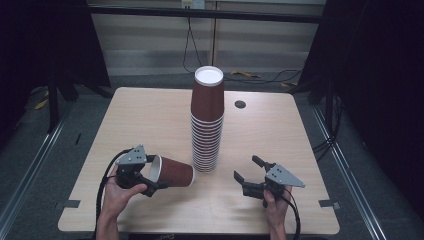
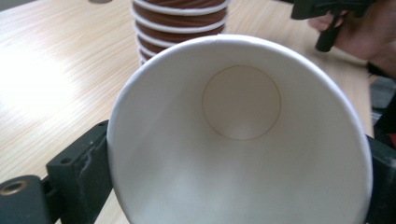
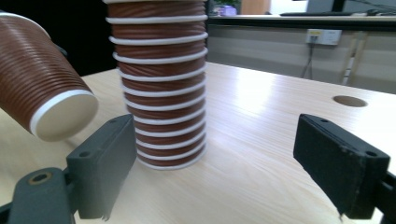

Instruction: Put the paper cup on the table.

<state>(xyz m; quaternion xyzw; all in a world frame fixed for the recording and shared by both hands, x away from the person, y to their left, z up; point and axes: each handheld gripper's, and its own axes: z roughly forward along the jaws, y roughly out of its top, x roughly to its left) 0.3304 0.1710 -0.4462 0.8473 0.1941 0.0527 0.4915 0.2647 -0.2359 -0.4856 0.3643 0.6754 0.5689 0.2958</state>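
A tall stack of brown ribbed paper cups [image 1: 207, 125] stands upside down in the middle of the wooden table [image 1: 150, 115]. Left of its base, a single brown paper cup [image 1: 175, 171] lies on its side in the air, its bottom toward the stack. My left gripper [image 1: 152, 175] is shut on this cup's rim. In the left gripper view the cup's white inside [image 2: 240, 135] sits between the jaws, with the stack [image 2: 180, 18] behind it. My right gripper [image 1: 246, 167] is open, right of the stack. Its own view shows the stack [image 3: 159, 84] ahead and the held cup [image 3: 42, 79] at left.
A round cable hole [image 1: 240, 104] sits in the table behind and right of the stack; the right gripper view also catches this hole [image 3: 350, 101]. Cables lie on the floor beyond the table's far edge. Dark frames stand on both sides.
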